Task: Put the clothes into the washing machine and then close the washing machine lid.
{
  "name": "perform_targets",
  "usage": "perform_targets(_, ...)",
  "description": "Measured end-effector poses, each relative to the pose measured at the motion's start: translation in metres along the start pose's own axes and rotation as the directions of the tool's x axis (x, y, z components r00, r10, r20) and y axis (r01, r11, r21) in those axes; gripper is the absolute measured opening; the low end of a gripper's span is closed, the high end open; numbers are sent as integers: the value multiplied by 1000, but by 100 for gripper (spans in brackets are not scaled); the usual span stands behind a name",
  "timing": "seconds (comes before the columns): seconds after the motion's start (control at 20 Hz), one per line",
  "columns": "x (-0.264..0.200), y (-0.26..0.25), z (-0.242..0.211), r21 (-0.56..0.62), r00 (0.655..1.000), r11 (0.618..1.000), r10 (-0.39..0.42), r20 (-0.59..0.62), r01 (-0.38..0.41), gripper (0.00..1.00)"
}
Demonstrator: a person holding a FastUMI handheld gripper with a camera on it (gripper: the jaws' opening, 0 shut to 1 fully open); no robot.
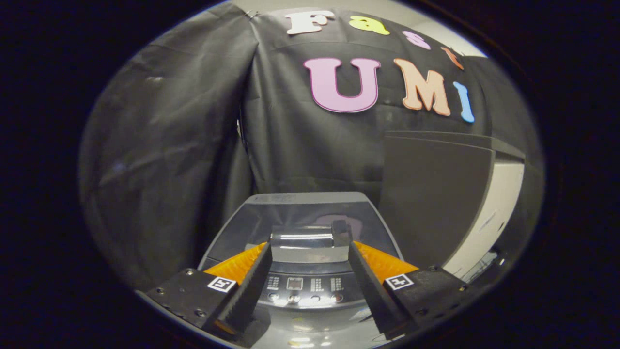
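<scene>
A grey top-loading washing machine (232,228) stands below and just ahead of me against the booth's black cloth. Its tinted glass lid (300,215) lies flat over the tub. The lid's shiny handle (305,245) sits at the near edge of the lid, right between my fingertips. My gripper (308,246) is open wide, with one finger on each side of the handle. I cannot tell whether the fingers touch it. The control panel (302,286) with its buttons lies between the fingers, nearer to me than the handle.
A tall dark box (436,194) with a pale side panel (489,218) stands close to the right of the machine. Black cloth hangs behind and to the left.
</scene>
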State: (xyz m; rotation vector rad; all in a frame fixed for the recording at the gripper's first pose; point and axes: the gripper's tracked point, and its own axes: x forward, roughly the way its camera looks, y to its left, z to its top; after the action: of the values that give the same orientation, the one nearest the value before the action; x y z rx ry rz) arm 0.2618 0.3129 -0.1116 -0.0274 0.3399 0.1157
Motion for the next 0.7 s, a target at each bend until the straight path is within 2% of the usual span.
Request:
perform_targets(0.3,-62,-4,35,79,996,994,75,39,-78,97)
perform_targets(0.5,-104,-11,62,72,987,987,136,88,-142,97)
perform_targets(0.7,-140,-36,76,85,983,987,124,138,-137,97)
